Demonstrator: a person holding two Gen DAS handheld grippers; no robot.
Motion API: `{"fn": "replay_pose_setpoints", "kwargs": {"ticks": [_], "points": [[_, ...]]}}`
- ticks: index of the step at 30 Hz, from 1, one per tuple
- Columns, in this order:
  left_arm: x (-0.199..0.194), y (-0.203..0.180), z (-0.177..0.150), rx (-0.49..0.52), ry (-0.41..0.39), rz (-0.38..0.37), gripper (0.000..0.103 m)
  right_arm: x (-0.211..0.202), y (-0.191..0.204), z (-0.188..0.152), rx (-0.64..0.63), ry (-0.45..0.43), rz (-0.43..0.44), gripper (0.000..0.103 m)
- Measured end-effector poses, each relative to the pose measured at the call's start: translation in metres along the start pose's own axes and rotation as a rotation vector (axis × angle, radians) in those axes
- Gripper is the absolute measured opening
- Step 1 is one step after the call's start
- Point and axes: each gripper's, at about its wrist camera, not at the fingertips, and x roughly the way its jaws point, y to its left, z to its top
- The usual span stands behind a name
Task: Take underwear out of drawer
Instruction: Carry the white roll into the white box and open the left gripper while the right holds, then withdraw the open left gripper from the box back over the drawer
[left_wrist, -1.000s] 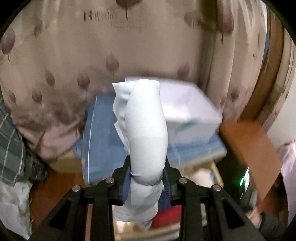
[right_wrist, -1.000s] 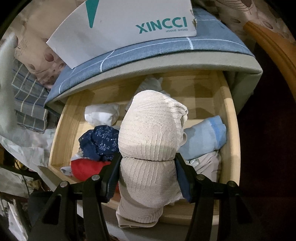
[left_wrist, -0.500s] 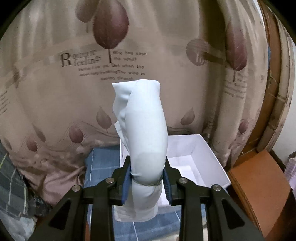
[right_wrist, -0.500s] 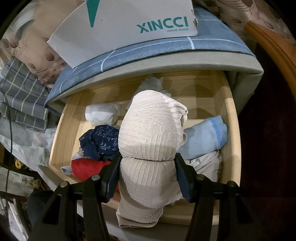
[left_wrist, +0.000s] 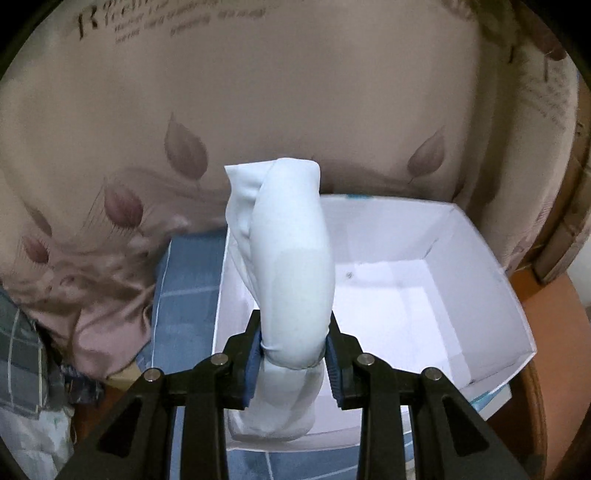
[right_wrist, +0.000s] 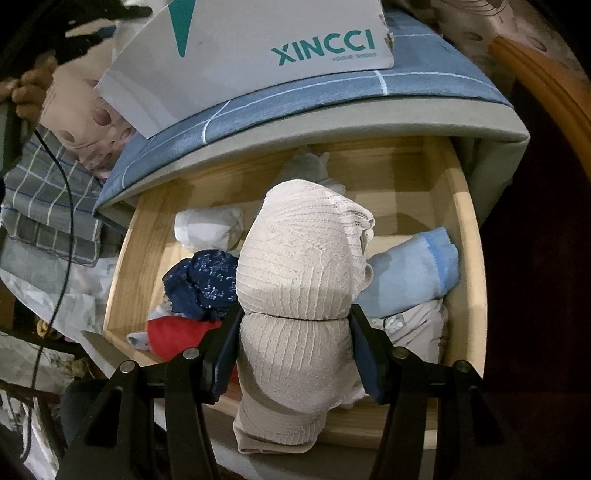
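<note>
So the left tongs (left_wrist: 293, 352) were clamped on a rolled pale-blue underwear (left_wrist: 291, 280), held up right over an open white shoebox (left_wrist: 476, 266) sitting on the blue checked bedsheet (left_wrist: 184, 291), with that leaf-print curtain (left_wrist: 258, 110) behind. The right tongs (right_wrist: 293, 350) were squeezing a beige ribbed underwear roll (right_wrist: 299, 280) above the open wooden drawer (right_wrist: 469, 236). Inside the drawer there were a navy dotted bundle (right_wrist: 205, 282), a red one (right_wrist: 175, 334), a white roll (right_wrist: 207, 227) and a light-blue roll (right_wrist: 413, 273).
</note>
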Motion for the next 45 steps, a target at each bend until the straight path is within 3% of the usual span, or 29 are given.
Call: {"fn": "replay_pose_setpoints", "kwargs": {"ticks": [9, 20, 26, 36, 45], "points": [[0.004, 0.002, -0.025, -0.011, 0.082, 0.023, 0.03, 0.002, 0.002, 0.0, 0.003, 0.003, 0.01, 0.053], [-0.003, 0.012, -0.041, -0.02, 0.118, 0.058, 0.031, 0.002, 0.004, -0.001, 0.002, 0.005, 0.011, 0.053], [-0.003, 0.014, -0.039, -0.013, 0.12, 0.077, 0.031, 0.003, 0.004, -0.001, 0.003, 0.008, 0.014, 0.053], [-0.004, 0.012, -0.037, 0.018, 0.095, 0.089, 0.043, 0.003, 0.003, -0.001, 0.007, 0.009, 0.02, 0.053], [-0.028, 0.018, -0.03, -0.051, 0.058, 0.019, 0.048, 0.005, 0.004, 0.0, 0.009, 0.009, 0.024, 0.053]]}}
